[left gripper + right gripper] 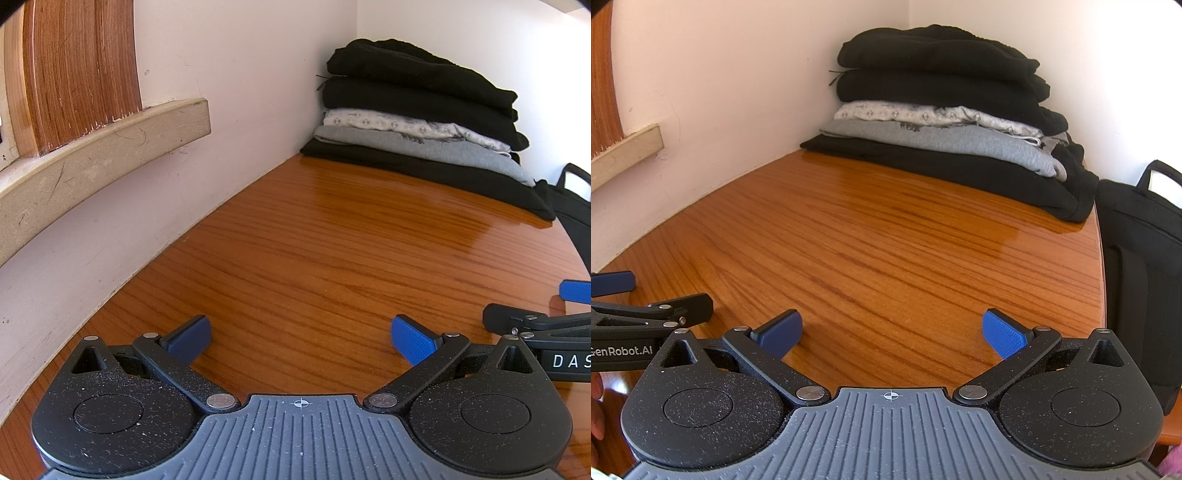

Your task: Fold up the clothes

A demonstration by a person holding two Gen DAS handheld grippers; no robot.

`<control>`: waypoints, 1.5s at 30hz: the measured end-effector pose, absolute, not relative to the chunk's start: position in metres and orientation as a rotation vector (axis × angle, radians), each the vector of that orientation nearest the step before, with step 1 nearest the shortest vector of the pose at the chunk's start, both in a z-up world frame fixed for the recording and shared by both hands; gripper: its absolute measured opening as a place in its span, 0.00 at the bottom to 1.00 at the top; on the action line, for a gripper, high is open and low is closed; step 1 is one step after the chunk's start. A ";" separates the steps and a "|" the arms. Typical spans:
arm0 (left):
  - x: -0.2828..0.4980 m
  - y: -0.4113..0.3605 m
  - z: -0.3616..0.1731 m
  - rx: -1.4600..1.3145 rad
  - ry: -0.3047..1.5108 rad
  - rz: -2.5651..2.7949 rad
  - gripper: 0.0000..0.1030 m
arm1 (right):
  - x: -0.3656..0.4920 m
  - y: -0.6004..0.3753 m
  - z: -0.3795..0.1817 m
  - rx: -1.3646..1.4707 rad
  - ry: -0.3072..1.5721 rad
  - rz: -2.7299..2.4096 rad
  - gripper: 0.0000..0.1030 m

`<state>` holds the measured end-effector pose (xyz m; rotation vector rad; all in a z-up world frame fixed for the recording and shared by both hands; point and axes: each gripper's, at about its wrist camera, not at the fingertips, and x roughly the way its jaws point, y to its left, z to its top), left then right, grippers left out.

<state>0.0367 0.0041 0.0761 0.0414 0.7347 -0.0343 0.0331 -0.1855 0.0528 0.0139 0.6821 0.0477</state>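
Glossy orange-brown wood grain fills both wrist views: the table [332, 236] runs from the near edge to a far corner formed by two pale walls. Left hand-held gripper [301, 339], near edge, jaws spread wide, blue pads [413, 341] bare, nothing between them. Right hand-held gripper [892, 334], just beside it along the same edge, likewise spread and empty; each tool shows at the margin of the other's view.

Stack of folded clothes [942, 122], far corner of the table, against the walls, well apart from both tools: black garment at the base, grey sweatshirt [945, 142] on it, pale patterned piece [923, 114] above, two bulky black garments on top. The base layer overhangs toward the right edge of the table, next to a black bag [1141, 236] standing off that edge. A wooden ledge [103, 147] projects from the left wall.

No unfolded garment lies on the bare wood, so the work appears either finished or between items; which cannot be told.

Risks, as judged: the upper black layers sit thick and rounded, so a nudge or a further garment dropped off-centre could tip the stack toward the right edge. On this polished surface the base layer may slide if pulled. Side by side, the two tools could knock together when either moves.
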 end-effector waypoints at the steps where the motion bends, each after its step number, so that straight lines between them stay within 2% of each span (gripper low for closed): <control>1: 0.037 0.004 0.076 0.041 0.735 -0.034 1.00 | 0.033 -0.185 0.053 0.014 0.682 0.048 1.00; 45: 0.034 0.002 0.071 0.039 0.731 -0.031 1.00 | 0.033 -0.186 0.051 0.015 0.682 0.045 1.00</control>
